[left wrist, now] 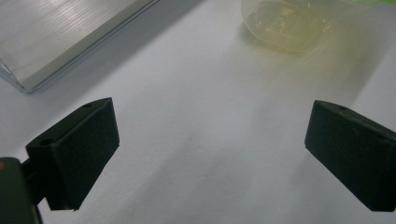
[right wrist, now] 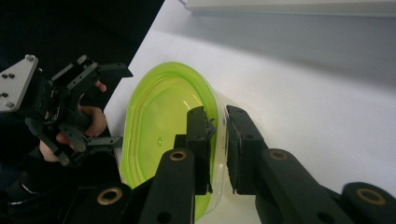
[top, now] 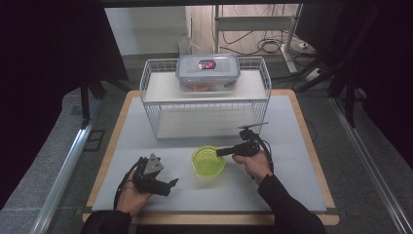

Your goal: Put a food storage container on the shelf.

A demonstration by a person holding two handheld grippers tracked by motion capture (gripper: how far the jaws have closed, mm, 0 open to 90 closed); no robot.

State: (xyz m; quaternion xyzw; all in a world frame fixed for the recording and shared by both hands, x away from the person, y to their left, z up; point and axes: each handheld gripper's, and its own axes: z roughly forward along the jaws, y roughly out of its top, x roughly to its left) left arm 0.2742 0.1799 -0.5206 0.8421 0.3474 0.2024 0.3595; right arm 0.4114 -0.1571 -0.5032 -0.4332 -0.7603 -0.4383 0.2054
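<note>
Green bowl (top: 208,161) sits on white mat just in front of wire rack (top: 204,100). Right gripper (right wrist: 219,135) is pinching bowl's rack-side right rim, one jaw inside, one outside. Left gripper (top: 168,184), jaws spread w/ nothing between, rests farther from rack, left of bowl, apart from it. Right is the nearer hand.

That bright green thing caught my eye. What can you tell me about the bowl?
The bowl is small, round and translucent lime green, plastic by its look. It stands upright and looks empty on the white table mat, in front of the wire rack. The right gripper is clamped on its rim, one jaw inside and one outside.
</note>
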